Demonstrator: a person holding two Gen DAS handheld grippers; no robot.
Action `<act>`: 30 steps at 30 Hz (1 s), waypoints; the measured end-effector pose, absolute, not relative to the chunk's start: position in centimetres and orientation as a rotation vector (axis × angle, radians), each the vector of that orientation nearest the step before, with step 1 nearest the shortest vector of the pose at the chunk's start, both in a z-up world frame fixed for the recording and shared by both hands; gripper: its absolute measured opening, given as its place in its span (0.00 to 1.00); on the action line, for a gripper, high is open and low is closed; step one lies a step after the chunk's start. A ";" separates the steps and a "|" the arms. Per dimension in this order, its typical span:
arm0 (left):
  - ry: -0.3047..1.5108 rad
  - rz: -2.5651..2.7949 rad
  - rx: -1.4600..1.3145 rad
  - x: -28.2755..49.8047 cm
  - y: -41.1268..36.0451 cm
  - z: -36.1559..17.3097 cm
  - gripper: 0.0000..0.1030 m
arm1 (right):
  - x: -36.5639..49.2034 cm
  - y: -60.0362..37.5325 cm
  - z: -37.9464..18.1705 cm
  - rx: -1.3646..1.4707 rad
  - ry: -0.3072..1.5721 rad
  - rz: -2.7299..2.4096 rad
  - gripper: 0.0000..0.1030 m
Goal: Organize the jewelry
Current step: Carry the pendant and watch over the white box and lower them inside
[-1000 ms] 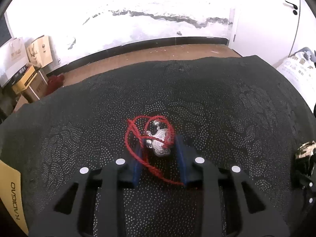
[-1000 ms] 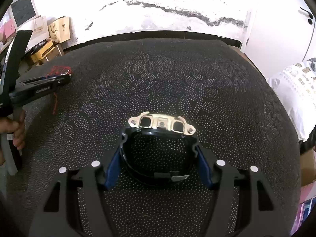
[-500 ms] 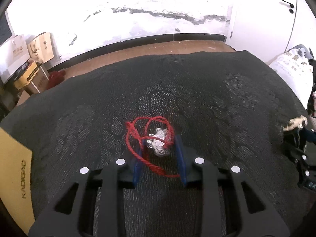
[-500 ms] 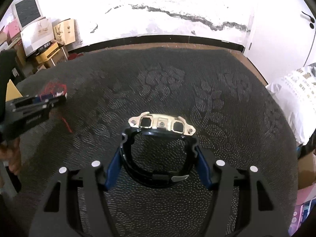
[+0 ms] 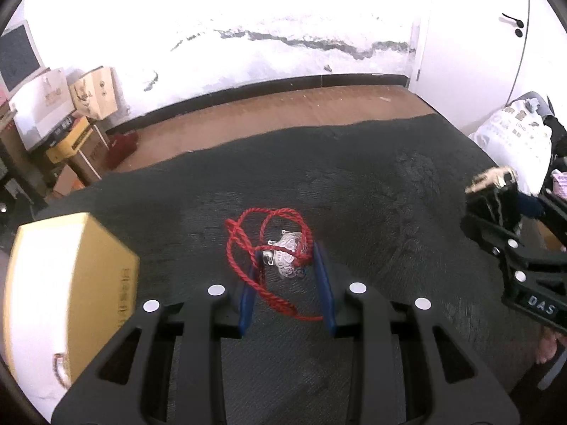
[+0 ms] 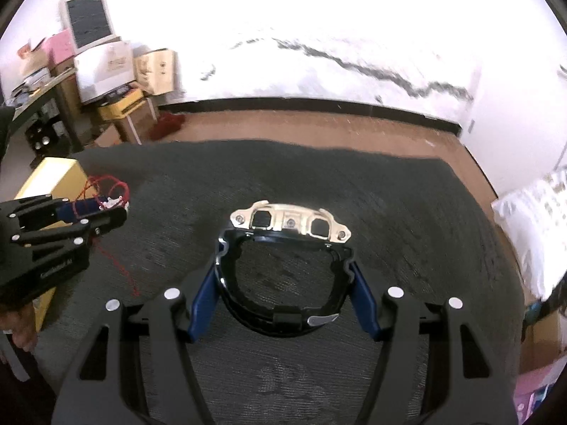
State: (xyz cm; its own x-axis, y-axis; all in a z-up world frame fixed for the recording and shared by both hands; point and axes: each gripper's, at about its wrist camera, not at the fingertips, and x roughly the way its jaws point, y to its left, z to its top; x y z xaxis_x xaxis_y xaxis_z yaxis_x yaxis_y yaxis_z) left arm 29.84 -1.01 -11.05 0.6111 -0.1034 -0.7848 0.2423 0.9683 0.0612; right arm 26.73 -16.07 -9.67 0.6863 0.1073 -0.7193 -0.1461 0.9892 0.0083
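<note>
Two pieces aloft over dark cloth (image 5: 389,191). Left gripper (image 5: 287,265) pinches silver charm (image 5: 287,260), small, light; limp red cord (image 5: 248,248) dangles, snag-prone. Right gripper (image 6: 283,283) clamps stiff watch (image 6: 288,244) by strap sides, springy.

hand-held grippers: 2 (image 5: 287,272) (image 6: 283,276) | watch (image 6: 288,225): 1 | red-cord pendant (image 5: 287,258): 1 | yellow box (image 5: 67,283): 1

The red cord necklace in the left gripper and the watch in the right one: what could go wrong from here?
1. The left gripper pinches only the silver pendant; the red cord hangs in loose loops and a trailing end, so it may snag on the yellow box or on the dark cloth.
2. The right gripper holds the watch by its curved strap; it might slip or twist.
3. The two grippers are close and might collide.
</note>
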 end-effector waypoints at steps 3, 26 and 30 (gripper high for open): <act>0.866 -0.182 0.160 28.4 2.3 -8.5 0.29 | 26.7 -13.2 -7.9 -0.056 0.795 0.185 0.62; 0.783 0.128 -0.015 21.1 30.0 -2.1 0.29 | 26.7 20.3 1.7 -0.167 0.756 0.601 0.62; 0.810 0.167 -0.059 20.8 32.8 -3.7 0.29 | 27.2 23.0 0.5 -0.176 0.781 0.611 0.62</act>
